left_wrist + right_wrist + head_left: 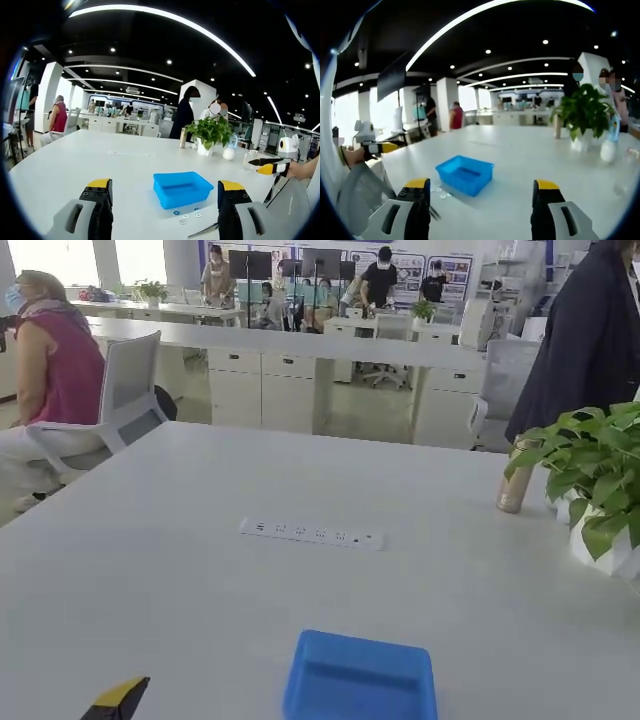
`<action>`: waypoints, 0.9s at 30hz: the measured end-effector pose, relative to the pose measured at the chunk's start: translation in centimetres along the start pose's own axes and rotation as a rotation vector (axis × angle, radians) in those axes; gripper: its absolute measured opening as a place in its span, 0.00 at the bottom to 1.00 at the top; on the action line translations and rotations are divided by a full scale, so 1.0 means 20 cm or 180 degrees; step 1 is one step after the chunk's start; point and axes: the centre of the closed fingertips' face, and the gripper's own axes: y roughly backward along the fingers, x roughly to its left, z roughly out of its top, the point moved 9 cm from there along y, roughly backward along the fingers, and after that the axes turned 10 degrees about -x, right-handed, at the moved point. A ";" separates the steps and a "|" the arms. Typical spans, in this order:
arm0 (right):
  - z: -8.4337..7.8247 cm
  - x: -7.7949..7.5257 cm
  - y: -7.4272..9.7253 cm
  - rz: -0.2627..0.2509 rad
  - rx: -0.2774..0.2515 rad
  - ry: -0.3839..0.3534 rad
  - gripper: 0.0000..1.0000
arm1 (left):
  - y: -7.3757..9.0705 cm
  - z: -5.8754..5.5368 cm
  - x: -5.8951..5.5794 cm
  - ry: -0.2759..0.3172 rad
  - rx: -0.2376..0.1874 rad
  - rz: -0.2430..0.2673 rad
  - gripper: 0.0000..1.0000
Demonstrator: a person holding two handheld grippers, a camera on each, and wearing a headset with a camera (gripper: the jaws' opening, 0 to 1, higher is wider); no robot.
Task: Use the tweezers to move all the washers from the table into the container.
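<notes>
The white surface (200, 570) stretches wide. At its far right edge stands a leafy plant (590, 475) in a white pot, with a slim metal bottle (514, 480) just beside it.

The blue container (360, 677) sits on the near middle of the surface. In the left gripper view the container (182, 187) lies ahead, between the fingers. In the right gripper view the container (465, 174) lies ahead and toward the left.

The left gripper (165, 184) has its fingers spread wide with nothing between them. The right gripper (481, 183) is likewise spread and holds nothing. A yellow-and-black tip of a gripper (118, 700) pokes in at the bottom left of the head view.

A white power strip (312, 533) lies flat beyond the container.

A thin metal piece, probably the tweezers (202, 231), lies on the surface by the left gripper's right finger, though it is hard to make out.

The washers (186, 216) are scattered on the surface just in front of the container, outside it. In the right gripper view the washers (440, 192) lie just beside the container's near left corner.
</notes>
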 end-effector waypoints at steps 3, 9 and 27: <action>0.00 0.00 0.00 0.0018 0.0005 0.0002 0.82 | 0.00 0.00 0.00 0.0000 -0.0006 0.0007 0.88; 0.00 0.00 0.00 0.0008 0.0002 -0.0010 0.81 | 0.00 -0.01 0.00 0.0003 0.0018 0.0009 0.88; 0.01 -0.02 0.01 -0.0110 -0.0065 -0.0027 0.81 | -0.01 -0.01 0.00 -0.0012 0.0046 0.0015 0.87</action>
